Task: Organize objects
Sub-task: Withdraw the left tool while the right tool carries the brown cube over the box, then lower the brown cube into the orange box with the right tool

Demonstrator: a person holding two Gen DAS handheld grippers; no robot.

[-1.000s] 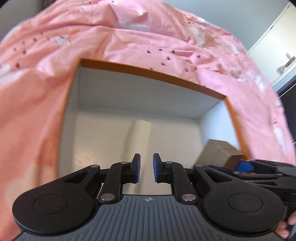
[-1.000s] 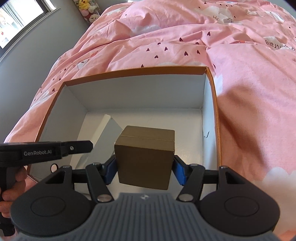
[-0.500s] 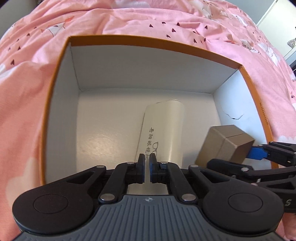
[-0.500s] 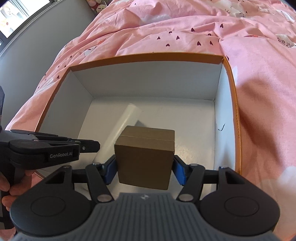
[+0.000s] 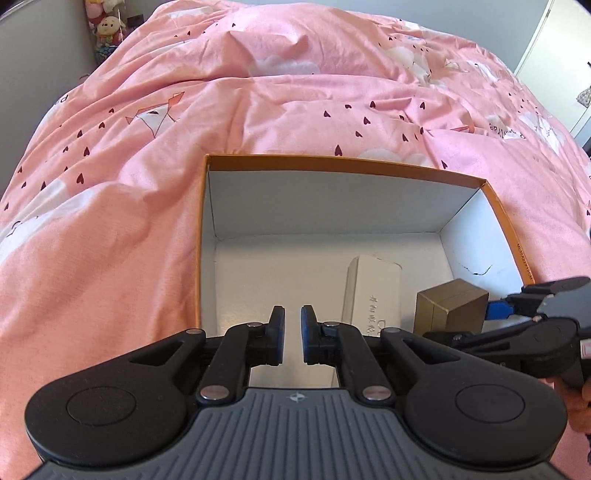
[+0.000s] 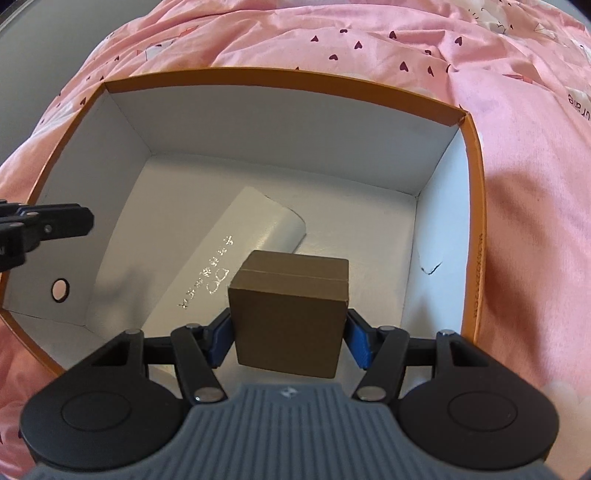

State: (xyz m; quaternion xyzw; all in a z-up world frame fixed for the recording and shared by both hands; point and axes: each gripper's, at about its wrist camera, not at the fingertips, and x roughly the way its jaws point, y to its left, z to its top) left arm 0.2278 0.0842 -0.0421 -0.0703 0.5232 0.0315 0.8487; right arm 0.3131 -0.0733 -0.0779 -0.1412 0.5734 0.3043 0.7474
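Note:
An orange-rimmed storage box [image 5: 332, 160] with white inner walls sits open on the bed. A long white case [image 5: 373, 291] with printed characters lies on its floor. My left gripper [image 5: 292, 332] is shut and empty, hovering over the box's near left part. At the right of that view, my right gripper [image 5: 498, 310] holds a small brown cardboard box [image 5: 447, 306]. In the right wrist view, the right gripper [image 6: 288, 332] is shut on the brown box [image 6: 291, 310], low inside the storage box [image 6: 280, 79], over the near end of the white case [image 6: 236, 251]. The left gripper's fingertips [image 6: 74, 218] show at the left wall.
A pink duvet [image 5: 147, 221] with dark hearts surrounds the box on all sides. Plush toys [image 5: 107, 29] sit at the far left by a grey wall. The box's left wall has a small round hole [image 6: 60, 290]; its right wall has a small tear [image 6: 430, 267].
My left gripper closed its small gap and drew back, so the storage box now sits farther and to the right. The right gripper sank lower into the storage box with the brown box.

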